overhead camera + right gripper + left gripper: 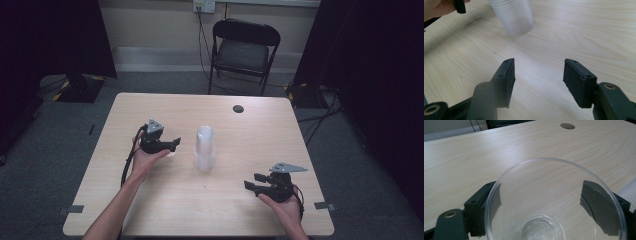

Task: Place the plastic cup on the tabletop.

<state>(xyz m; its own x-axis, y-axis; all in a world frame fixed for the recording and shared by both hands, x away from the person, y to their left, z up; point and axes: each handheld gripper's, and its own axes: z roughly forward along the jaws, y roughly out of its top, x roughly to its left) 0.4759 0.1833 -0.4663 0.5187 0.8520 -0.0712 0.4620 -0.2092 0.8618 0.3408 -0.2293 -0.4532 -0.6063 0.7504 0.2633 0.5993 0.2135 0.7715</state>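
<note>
while clear cup (554,202) stands between jaws of left gripper (170,145), left of centre in high view, separated from cup stack (205,148) at frame centre; appears just set down on table (150,107), release under way. jaws spread, pads apparently off cup wall. right gripper (537,82) wide open, empty, lower right. remaining: withdraw left gripper.
</note>
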